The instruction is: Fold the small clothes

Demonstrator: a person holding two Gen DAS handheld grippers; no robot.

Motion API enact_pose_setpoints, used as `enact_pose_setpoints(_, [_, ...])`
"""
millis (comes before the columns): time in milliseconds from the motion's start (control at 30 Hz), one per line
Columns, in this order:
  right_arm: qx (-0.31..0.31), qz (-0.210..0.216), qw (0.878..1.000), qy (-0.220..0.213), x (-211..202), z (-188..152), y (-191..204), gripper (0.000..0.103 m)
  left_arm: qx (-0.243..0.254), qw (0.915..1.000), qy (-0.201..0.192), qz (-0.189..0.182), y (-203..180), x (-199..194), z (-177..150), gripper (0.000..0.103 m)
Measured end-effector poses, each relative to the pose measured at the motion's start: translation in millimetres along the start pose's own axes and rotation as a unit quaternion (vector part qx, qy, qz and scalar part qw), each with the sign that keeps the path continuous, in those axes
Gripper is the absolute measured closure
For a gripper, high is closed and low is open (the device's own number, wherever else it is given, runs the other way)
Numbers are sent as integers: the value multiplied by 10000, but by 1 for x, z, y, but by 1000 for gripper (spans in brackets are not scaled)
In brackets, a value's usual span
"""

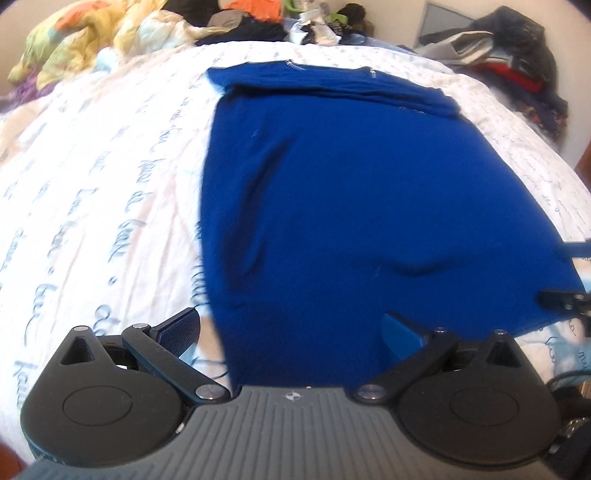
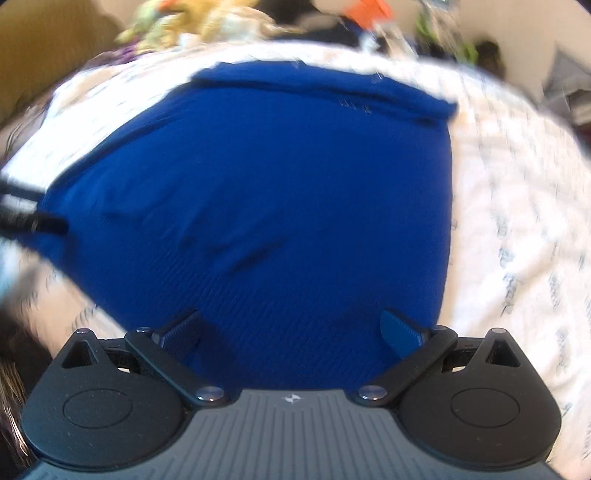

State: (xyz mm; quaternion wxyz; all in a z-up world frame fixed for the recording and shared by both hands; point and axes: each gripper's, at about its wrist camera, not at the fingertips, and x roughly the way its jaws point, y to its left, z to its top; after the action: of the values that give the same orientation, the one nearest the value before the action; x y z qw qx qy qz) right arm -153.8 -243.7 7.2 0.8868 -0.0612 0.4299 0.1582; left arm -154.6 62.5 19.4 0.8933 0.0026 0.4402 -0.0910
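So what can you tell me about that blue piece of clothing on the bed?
The deep blue knit garment lies spread nearly flat on the white bedsheet printed with script. Its far edge is folded over into a narrow band, and a few shallow wrinkles cross the middle. Open fingers hover at both near corners; whether any touch it is unclear.

free: bare bed sheet (image 1: 92, 177) left of left hand-held gripper (image 1: 291, 334) and right of right hand-held gripper (image 2: 291, 332) | ahead: flat blue garment (image 1: 351, 192), passable over | blocked: clothes pile (image 1: 258, 22) far ahead; dark heap (image 1: 517, 66) ahead-right
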Motion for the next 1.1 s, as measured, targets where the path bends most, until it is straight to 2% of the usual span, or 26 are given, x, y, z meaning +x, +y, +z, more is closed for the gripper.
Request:
enact_pose_setpoints(67, [715, 182, 9973, -7, -9, -2, -22, 0, -303, 9994, 56, -178, 11, -4, -1, 0])
enact_pose_setpoints(133, [1719, 579, 9834, 105, -14, -7, -55, 0, -872, 9943, 66, -613, 29, -7, 0, 0])
enact_pose_setpoints(167, [2114, 810, 9740, 45, -18, -10, -69, 0, -1238, 9880, 81, -916, 39, -8, 1, 0])
enact_pose_setpoints(200, [2553, 1073, 9609, 77, -19, -14, -83, 0, -1611, 9783, 138, -1298, 51, -7, 2, 0])
enact_pose_setpoints(233, [2906, 1334, 9474, 121, -19, -15, -95, 0, -1936, 9652, 266, -1739, 61, -3, 4, 0])
enact_pose_setpoints(267, [3196, 1598, 9337, 209, -18, -17, -105, 0, -2235, 9485, 430, -2203, 70, 3, 5, 0])
enact_pose_setpoints(300, [3483, 1982, 9156, 337, -13, -18, -113, 0, -2571, 9264, 634, -2677, 79, 11, 3, 0])
enact_pose_setpoints(367, [3888, 2745, 8771, 643, 0, -22, -121, 0, -3147, 8835, 964, -3334, 92, 27, -3, 0])
enact_pose_setpoints(400, [3957, 2958, 8664, 728, 6, -21, -122, 0, -3367, 8692, 1013, -3477, 98, 31, -6, 0])
enact_pose_setpoints(433, [3937, 3022, 8651, 719, 8, -19, -123, 0, -3474, 8632, 1031, -3516, 102, 33, -7, 3])
enact_pose_setpoints(467, [3953, 3027, 8644, 702, 9, -18, -123, 0, -3505, 8621, 1061, -3503, 104, 33, -7, 8])
enact_pose_setpoints(600, [4131, 3049, 8562, 567, 8, -24, -120, 0, -3405, 8745, 1083, -3279, 107, 29, -8, 28])
enact_pose_setpoints(633, [4093, 3019, 8593, 545, 8, -26, -119, 5, -3377, 8778, 1086, -3218, 107, 29, -8, 34])
enact_pose_setpoints(700, [3942, 2729, 8753, 628, 7, -23, -118, 35, -3310, 8852, 1092, -3081, 108, 24, -7, 44])
enact_pose_setpoints(733, [3876, 2505, 8835, 806, 12, -19, -126, 74, -3287, 8887, 1097, -3002, 108, 23, -7, 54])
enact_pose_setpoints(767, [3849, 2390, 8869, 905, 15, -21, -125, 98, -3246, 8933, 1131, -2895, 109, 24, -5, 70])
enact_pose_setpoints(800, [3896, 2464, 8832, 869, 16, -23, -126, 98, -3173, 8988, 1186, -2782, 110, 25, -2, 79])
enact_pose_setpoints(833, [3952, 2506, 8797, 847, 17, -25, -127, 98, -3081, 9052, 1226, -2657, 111, 24, -1, 95])
enact_pose_setpoints(933, [3922, 2480, 8831, 698, 12, -24, -127, 98, -2728, 9227, 1082, -2499, 104, 16, 12, 95])
enact_pose_setpoints(1000, [4029, 2753, 8716, 463, 8, -24, -131, 98, -2381, 9321, 831, -2600, 97, 4, 30, 95])
enact_pose_setpoints(1100, [4059, 3103, 8595, -111, 6, 6, -143, 98, -2016, 9386, 283, -2787, 95, -7, 77, 95])
